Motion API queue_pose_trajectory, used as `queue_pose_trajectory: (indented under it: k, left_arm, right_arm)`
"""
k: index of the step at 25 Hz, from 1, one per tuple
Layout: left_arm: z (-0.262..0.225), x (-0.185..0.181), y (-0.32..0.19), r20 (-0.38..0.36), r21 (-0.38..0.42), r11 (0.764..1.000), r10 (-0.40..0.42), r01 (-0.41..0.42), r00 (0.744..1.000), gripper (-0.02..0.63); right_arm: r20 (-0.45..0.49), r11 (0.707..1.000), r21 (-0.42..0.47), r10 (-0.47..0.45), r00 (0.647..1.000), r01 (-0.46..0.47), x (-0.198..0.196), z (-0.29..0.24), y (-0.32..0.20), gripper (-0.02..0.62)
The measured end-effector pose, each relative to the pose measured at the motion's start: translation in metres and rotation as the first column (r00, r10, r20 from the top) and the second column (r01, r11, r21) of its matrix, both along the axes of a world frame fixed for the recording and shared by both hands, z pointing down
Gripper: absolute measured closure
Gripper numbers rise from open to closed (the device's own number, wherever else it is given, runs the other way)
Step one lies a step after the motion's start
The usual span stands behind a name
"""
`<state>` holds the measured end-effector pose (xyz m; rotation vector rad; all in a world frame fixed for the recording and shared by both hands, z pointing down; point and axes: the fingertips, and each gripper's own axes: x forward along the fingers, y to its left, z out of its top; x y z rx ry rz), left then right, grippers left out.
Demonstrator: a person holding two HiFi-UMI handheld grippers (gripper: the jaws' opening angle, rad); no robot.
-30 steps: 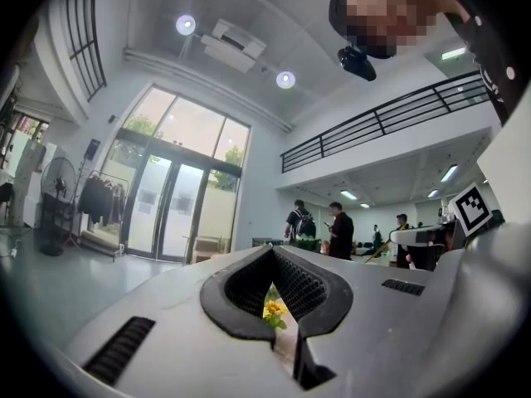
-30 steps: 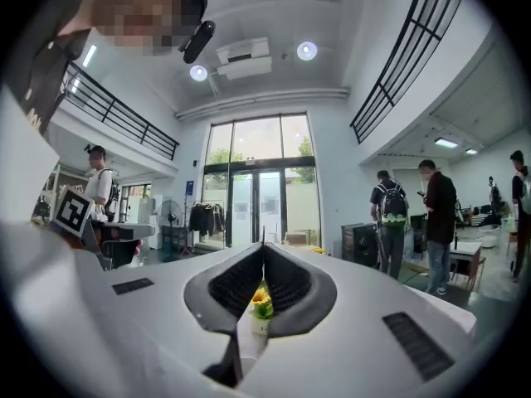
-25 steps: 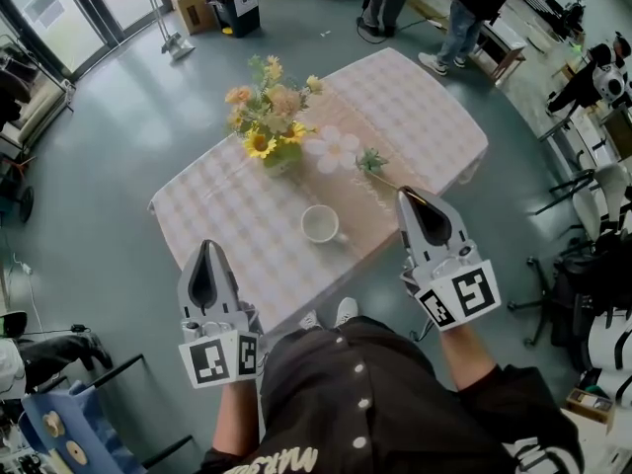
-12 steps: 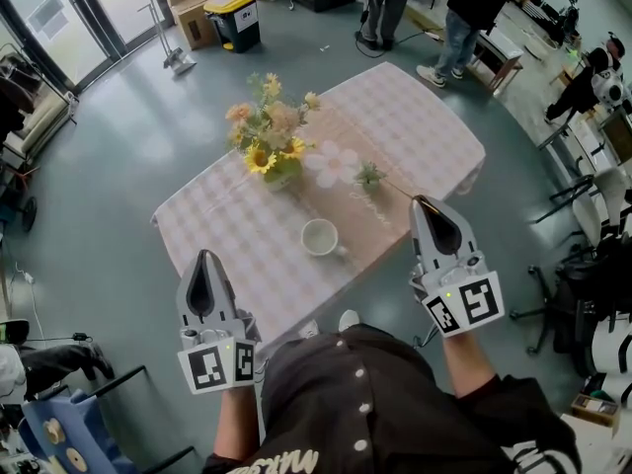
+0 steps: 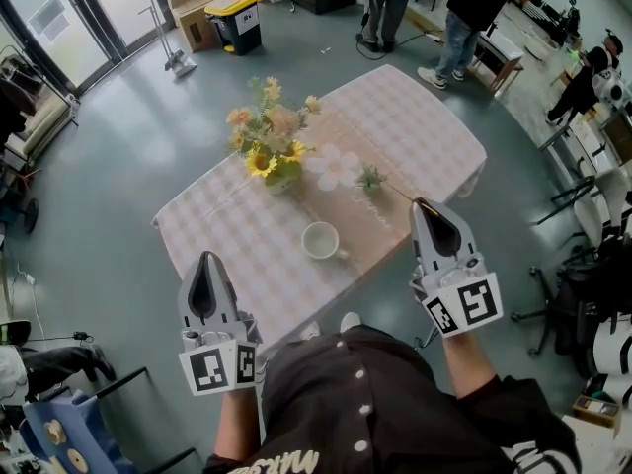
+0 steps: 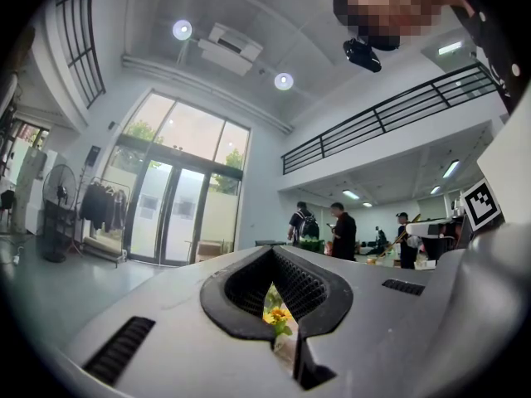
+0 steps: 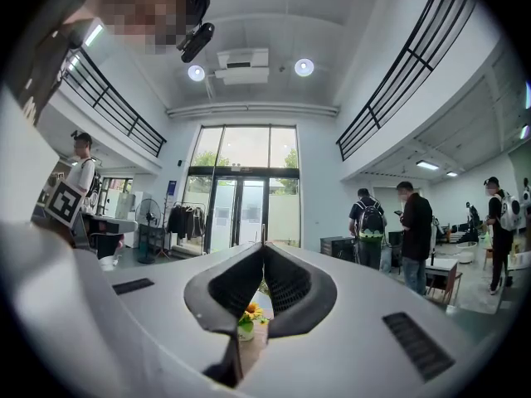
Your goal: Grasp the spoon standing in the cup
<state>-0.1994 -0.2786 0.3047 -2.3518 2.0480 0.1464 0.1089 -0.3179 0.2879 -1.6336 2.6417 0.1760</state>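
A white cup (image 5: 320, 238) stands on the checked tablecloth (image 5: 222, 220) near the table's front edge, its handle to the right. I see no spoon in it from the head view. My left gripper (image 5: 205, 258) hovers shut at the near left edge of the table, left of the cup and closer to me. My right gripper (image 5: 426, 204) is shut too, with nothing between its jaws, off the table's near right edge, right of the cup. The left gripper (image 6: 272, 250) and the right gripper (image 7: 264, 245) each show only the yellow flowers through their closed jaws.
A vase of yellow and orange flowers (image 5: 268, 136) stands behind the cup, with a white flower-shaped piece (image 5: 334, 166) and a small green sprig (image 5: 370, 177) to its right. People (image 5: 472, 8) stand beyond the table. A yellow-lidded bin (image 5: 235, 13) stands far left, chairs (image 5: 592, 205) at right.
The head view has drifted slightly, so the table sits a little lower in frame. Both grippers stay shut and in nearly the same places beside the table.
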Motion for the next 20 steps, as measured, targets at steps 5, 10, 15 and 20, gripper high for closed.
queue_pose_trajectory:
  k: [5,10,15,20]
  left_arm:
    - [0.001,0.001,0.002,-0.002,0.000,1.000,-0.001,0.001,1.000,0.594]
    - [0.002,0.001,0.002,-0.003,-0.002,1.000,0.000,0.000,1.000,0.594]
    - [0.002,0.000,0.003,-0.003,-0.006,1.000,-0.002,0.002,1.000,0.594]
    - [0.001,-0.002,0.004,-0.003,-0.008,1.000,-0.002,0.002,1.000,0.594]
  right_arm:
    - [-0.003,1.000,-0.002,-0.007,1.000,0.007,-0.002,0.003,0.000,0.591]
    - [-0.009,1.000,-0.004,-0.016,1.000,0.016,-0.005,0.005,-0.001,0.591]
    - [-0.007,1.000,-0.007,-0.024,1.000,0.024,-0.008,0.004,-0.002,0.591]
    - [-0.011,1.000,-0.011,-0.028,1.000,0.028,-0.011,0.004,-0.001,0.591]
